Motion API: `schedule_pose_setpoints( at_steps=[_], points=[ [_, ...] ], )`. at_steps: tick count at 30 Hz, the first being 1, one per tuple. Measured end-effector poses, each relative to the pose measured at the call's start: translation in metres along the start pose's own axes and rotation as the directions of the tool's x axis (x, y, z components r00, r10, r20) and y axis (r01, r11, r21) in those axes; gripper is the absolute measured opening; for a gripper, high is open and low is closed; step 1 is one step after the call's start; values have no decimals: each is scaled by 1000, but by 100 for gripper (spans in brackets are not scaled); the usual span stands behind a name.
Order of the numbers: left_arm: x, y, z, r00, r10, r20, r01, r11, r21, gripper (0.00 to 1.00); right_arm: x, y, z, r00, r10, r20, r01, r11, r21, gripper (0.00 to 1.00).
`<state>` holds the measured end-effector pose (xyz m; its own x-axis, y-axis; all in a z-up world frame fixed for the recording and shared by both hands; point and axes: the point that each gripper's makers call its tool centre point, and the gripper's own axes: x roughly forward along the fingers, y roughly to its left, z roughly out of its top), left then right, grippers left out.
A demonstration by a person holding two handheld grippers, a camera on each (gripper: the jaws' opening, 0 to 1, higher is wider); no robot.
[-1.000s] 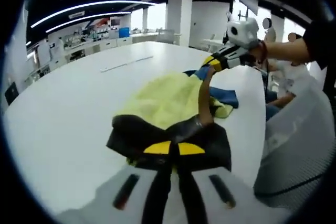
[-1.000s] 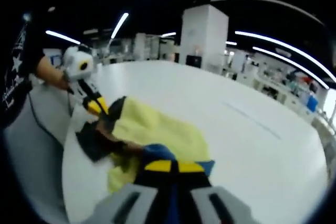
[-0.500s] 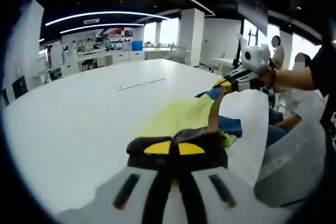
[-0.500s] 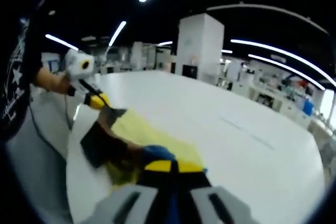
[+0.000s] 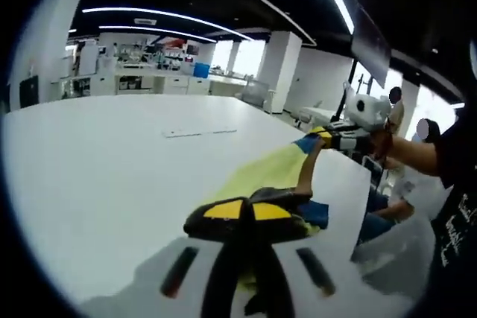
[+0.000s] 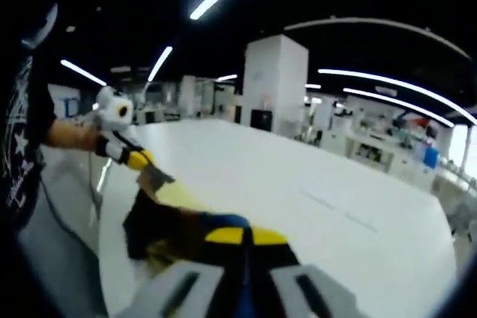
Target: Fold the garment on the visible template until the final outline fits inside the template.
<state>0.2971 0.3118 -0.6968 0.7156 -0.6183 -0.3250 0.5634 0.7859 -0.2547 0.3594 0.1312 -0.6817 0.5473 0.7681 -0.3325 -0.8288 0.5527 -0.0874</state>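
There was one garment (image 5: 272, 176), yellow with black and blue parts, and one large white table (image 5: 104, 176). Two grippers were there: the left gripper (image 5: 246, 210) and the right gripper (image 6: 244, 237), each closed on the garment. Two seated persons (image 5: 406, 147) were beyond the table.

No readable text anywhere. The person's black shirt (image 5: 455, 221) carries white print in the left gripper view, and white print with a star shape on the shirt in the right gripper view; letters too blurred and cropped to make out.
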Motion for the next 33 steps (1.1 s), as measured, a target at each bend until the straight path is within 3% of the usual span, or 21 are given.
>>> schedule_pose_setpoints(
  at_steps=[5,10,14,26,30,33],
  points=[
    [-2,4,8,1000,-12,26,12,1000,-19,0,1,-1,9,1000,-9,3,9,1000,-4,0],
    [-1,11,21,999,19,49,-19,1000,-3,0,3,-5,14,1000,-20,-10,20,1000,-22,0],
    [2,19,36,996,26,81,-20,997,-70,0,5,-16,14,997,-62,-46,60,997,-42,0],
    [19,42,80,989,49,140,-31,991,-130,0,19,-43,35,990,-143,10,143,989,42,0],
    [30,52,92,983,66,170,-33,981,-193,0,27,-52,47,985,-165,56,159,982,103,0],
    [41,65,98,980,102,173,-66,977,-202,0,37,-58,53,982,-179,53,175,981,78,0]
  ],
)
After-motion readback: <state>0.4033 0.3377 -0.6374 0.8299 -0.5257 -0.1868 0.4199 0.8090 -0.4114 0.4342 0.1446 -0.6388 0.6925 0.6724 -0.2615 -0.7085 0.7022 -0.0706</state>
